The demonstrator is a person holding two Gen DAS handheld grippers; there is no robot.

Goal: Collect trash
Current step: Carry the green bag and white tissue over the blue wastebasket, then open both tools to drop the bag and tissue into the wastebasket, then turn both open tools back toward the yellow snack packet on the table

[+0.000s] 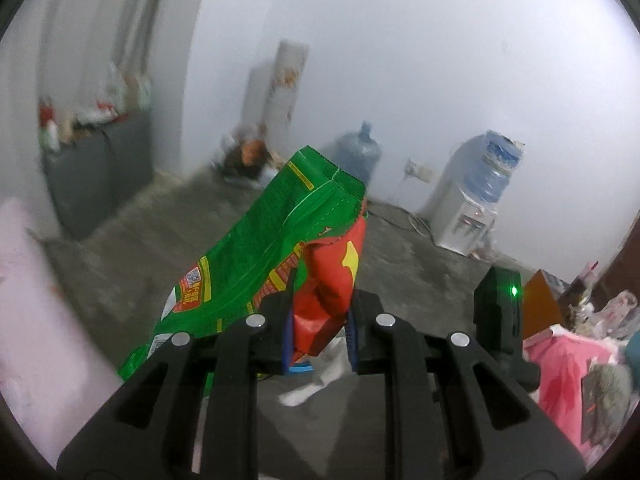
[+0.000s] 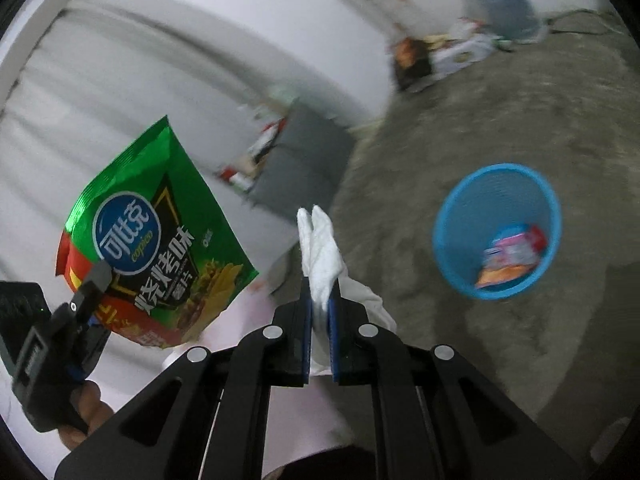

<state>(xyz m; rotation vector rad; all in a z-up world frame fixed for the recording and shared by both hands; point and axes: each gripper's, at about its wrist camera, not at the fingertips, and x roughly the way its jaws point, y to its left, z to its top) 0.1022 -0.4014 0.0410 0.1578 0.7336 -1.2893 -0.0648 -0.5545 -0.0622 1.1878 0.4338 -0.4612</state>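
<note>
- The left tongs (image 1: 318,328) stand narrow, nipped on the red lower end of a green and red chip bag (image 1: 280,240); the bag rises up and to the left from the blue pads, its crimped top edge highest; seen from the right wrist, the same chip bag (image 2: 160,240) hangs off to the left with its printed front showing, gripped by the left tongs (image 2: 90,296), and a hand (image 2: 86,412) wraps the handle below
- The right tongs (image 2: 320,320) are pressed nearly together on a white crumpled tissue (image 2: 320,248); the tissue sticks up past the fingertips and more of it spills out on the right side of the pads
- Beyond the tissue, to the right, a blue mesh waste basket (image 2: 452,216) stands on the grey concrete floor (image 2: 520,120); a few bright wrappers (image 2: 512,252) lie at its bottom; the basket is well apart from both tongs
- Farther on, a grey cabinet (image 1: 96,176) stands by the wall with blurred clutter on top
- At the far wall, a water dispenser (image 1: 464,212) carries a blue bottle; a spare water jug (image 1: 360,152) stands on the floor to its left; a pile of litter (image 1: 248,160) lies in the corner
</note>
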